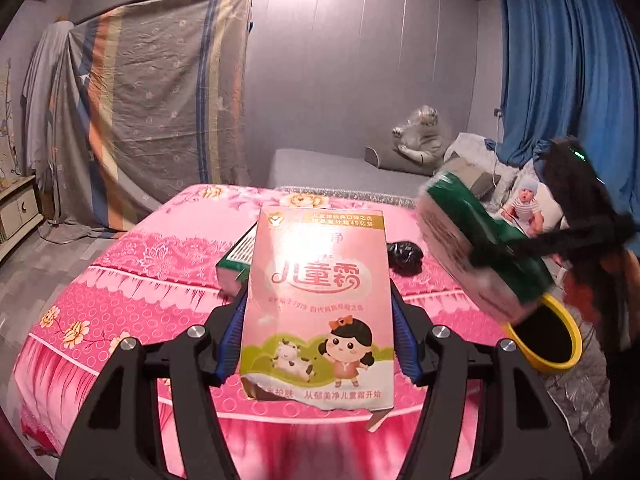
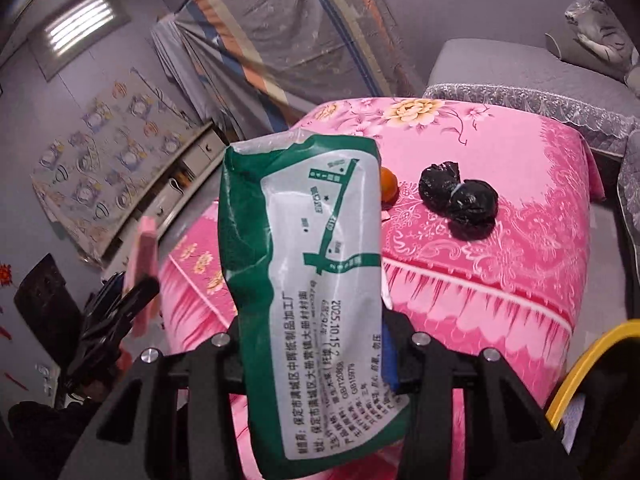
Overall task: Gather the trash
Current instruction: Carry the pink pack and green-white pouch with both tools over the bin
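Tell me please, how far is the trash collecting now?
Nothing can be seen inside the yellow bin yet. In hand: the left gripper clamps a pink carton, and the right gripper holds a green tissue pack, raised near the bin. Left on the pink bedcover: a black bag, a green box and an orange object.

Grey panelled walls, striped sheet draped over furniture, blue curtains, grey sofa with plush cat, bed under pink floral cover, low white cabinet, bright ceiling light
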A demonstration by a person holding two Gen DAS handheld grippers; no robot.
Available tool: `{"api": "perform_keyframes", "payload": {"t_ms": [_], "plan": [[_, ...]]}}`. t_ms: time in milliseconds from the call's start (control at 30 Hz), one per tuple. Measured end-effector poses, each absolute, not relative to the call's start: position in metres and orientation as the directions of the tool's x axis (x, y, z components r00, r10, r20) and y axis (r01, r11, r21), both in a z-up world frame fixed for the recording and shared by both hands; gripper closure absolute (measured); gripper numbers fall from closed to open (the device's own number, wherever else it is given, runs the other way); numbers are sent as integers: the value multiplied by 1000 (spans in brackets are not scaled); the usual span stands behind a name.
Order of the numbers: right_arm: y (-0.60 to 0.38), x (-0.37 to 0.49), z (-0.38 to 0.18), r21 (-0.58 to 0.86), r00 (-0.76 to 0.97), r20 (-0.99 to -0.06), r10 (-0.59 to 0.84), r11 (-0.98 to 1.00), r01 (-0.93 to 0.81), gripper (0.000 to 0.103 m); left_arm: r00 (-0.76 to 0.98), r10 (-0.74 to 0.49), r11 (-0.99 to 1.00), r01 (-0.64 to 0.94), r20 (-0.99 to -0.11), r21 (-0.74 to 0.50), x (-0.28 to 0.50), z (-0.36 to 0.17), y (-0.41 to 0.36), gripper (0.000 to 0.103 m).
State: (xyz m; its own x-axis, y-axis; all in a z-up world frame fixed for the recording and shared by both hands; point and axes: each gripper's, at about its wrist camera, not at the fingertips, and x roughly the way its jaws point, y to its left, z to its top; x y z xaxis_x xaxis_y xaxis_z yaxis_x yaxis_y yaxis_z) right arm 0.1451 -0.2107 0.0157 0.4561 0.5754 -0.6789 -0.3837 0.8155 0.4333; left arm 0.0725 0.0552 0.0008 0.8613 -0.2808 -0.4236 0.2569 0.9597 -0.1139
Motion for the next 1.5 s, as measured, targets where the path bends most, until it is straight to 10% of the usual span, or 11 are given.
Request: {"api": "perform_keyframes", "payload": {"t_ms": [633,1500], "plan": [[-321,41,-23,609,596,-568,568,777,-161,60,811,-389,910,411,-437,-46,67,22,-54,44],[-507,-18,-57,491,809,-588,-15,788,371,60,662,-640,715,699,-389,13,89,24,-263,44]]}}
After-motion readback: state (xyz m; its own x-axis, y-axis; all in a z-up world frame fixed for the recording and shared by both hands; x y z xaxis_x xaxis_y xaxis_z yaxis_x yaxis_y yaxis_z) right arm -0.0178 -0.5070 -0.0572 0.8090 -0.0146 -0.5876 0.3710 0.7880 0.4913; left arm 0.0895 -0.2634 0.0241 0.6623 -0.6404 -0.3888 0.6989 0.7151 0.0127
